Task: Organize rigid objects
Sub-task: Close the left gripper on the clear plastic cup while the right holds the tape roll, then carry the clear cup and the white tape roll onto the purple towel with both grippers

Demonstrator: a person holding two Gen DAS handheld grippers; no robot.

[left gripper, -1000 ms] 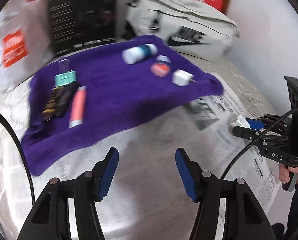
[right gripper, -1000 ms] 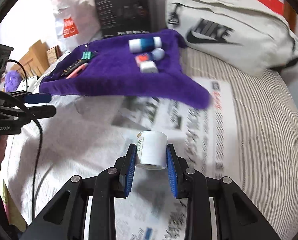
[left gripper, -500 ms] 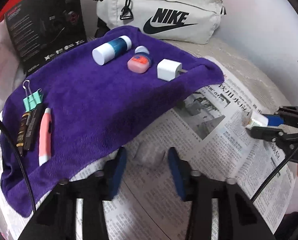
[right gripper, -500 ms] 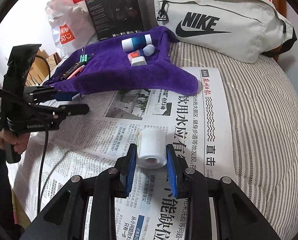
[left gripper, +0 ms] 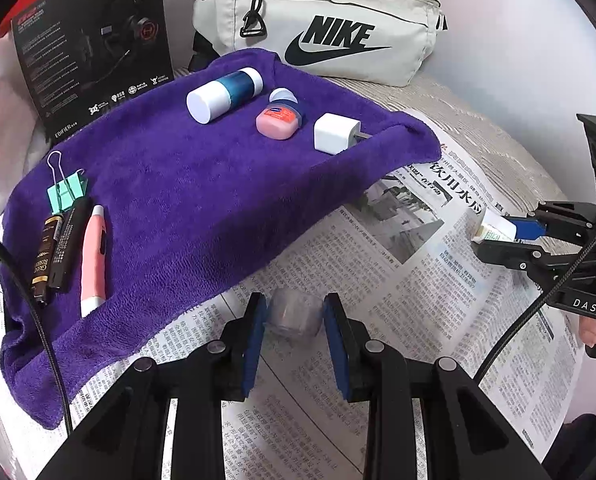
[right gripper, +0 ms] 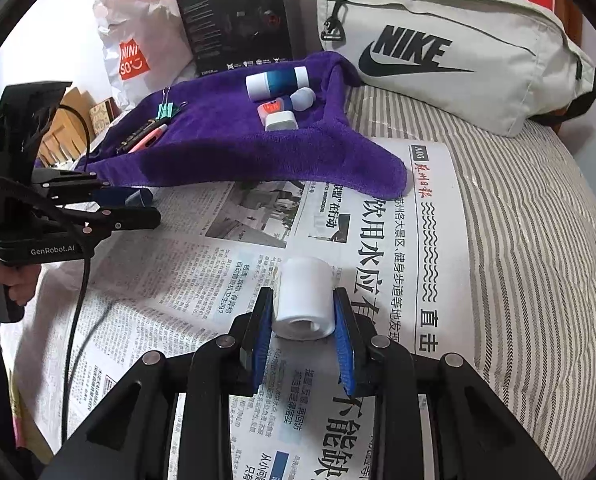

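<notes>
The left gripper (left gripper: 294,316) pinches a small clear jar (left gripper: 294,315) over the newspaper (left gripper: 397,292), just beside the purple towel (left gripper: 186,200). At the right edge, the right gripper (left gripper: 493,236) clamps a white bottle (left gripper: 491,229)

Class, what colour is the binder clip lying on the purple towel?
Mint green binder clip with silver wire handles, clearest in the left wrist view.

Translucent object (left gripper: 294,314) between the left tongs (left gripper: 294,320) is too blurred to identify
</notes>
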